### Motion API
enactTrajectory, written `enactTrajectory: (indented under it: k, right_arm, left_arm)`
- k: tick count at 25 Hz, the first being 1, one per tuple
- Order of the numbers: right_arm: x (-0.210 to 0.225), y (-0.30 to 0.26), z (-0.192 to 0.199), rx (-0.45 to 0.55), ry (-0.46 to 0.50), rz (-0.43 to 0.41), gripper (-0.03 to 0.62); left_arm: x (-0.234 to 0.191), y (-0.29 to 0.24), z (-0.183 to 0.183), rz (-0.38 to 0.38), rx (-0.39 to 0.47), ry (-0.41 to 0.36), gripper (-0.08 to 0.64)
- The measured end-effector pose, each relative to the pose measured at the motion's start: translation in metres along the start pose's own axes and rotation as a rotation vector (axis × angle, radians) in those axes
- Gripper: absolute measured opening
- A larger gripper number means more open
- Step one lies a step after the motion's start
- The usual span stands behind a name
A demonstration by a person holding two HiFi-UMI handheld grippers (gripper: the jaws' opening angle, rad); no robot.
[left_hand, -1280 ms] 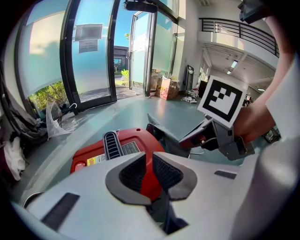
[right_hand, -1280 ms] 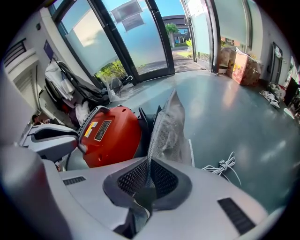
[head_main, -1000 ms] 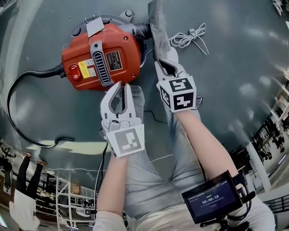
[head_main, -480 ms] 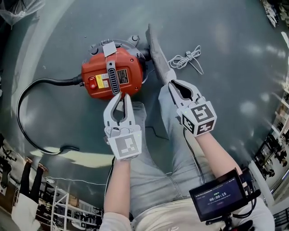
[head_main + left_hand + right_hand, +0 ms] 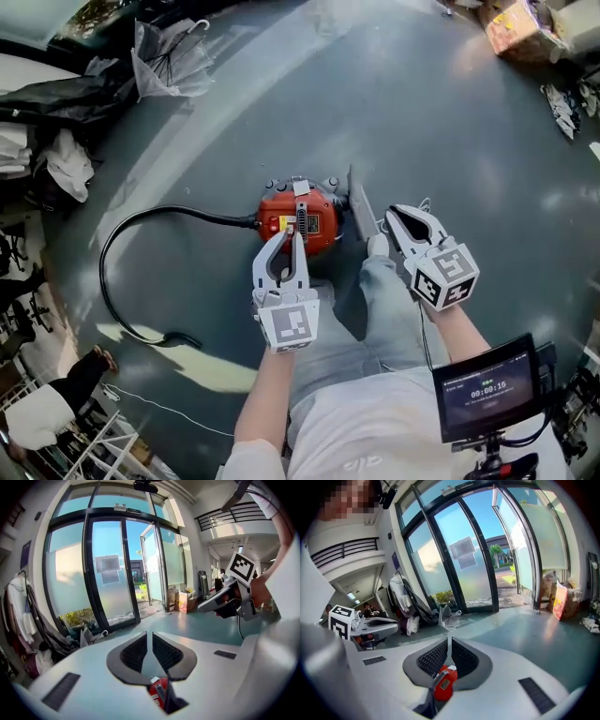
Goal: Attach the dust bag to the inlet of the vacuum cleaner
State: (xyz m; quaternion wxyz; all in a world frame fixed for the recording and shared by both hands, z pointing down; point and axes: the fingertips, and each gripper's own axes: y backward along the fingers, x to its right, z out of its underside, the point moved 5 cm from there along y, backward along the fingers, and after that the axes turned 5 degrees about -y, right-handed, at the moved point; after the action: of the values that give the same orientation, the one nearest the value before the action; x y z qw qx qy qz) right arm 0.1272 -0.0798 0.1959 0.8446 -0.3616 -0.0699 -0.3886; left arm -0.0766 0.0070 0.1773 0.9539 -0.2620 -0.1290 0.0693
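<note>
Below, round glossy red vacuum cleaner [image 5: 320,221]

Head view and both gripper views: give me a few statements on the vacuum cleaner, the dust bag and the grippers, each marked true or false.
1. The red vacuum cleaner stands on the floor. True.
2. The left gripper holds the dust bag. False: its jaws are together on nothing, and the bag lies on the floor beside the vacuum cleaner.
3. The right gripper is shut and empty. True.
4. In the head view the black cable runs off to the right of the vacuum cleaner. False: it curves away to the left.
</note>
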Motion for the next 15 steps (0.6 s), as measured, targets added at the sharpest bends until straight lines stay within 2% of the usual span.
enactTrajectory:
  k: [2, 4, 7, 11, 15]
  right_arm:
    - [-0.029, 0.026, -0.036, 0.063, 0.045, -0.009, 0.032]
    - [-0.061, 0.056, -0.071, 0.138, 0.063, 0.007, 0.032]
    - [-0.114, 0.103, -0.11, 0.266, 0.09, 0.041, 0.032]
    - [-0.182, 0.155, -0.124, 0.394, 0.14, 0.056, 0.032]
    - [-0.22, 0.198, -0.122, 0.465, 0.117, 0.013, 0.032]
  left_arm:
    - [-0.016, 0.032, -0.032, -0.002, 0.035, 0.012, 0.039]
    - [-0.032, 0.066, -0.064, 0.017, 0.085, -0.006, 0.038]
    - [-0.046, 0.118, -0.11, 0.103, 0.196, -0.061, 0.039]
    - [-0.047, 0.181, -0.144, 0.216, 0.356, -0.041, 0.038]
    - [-0.035, 0.22, -0.162, 0.324, 0.398, -0.017, 0.038]
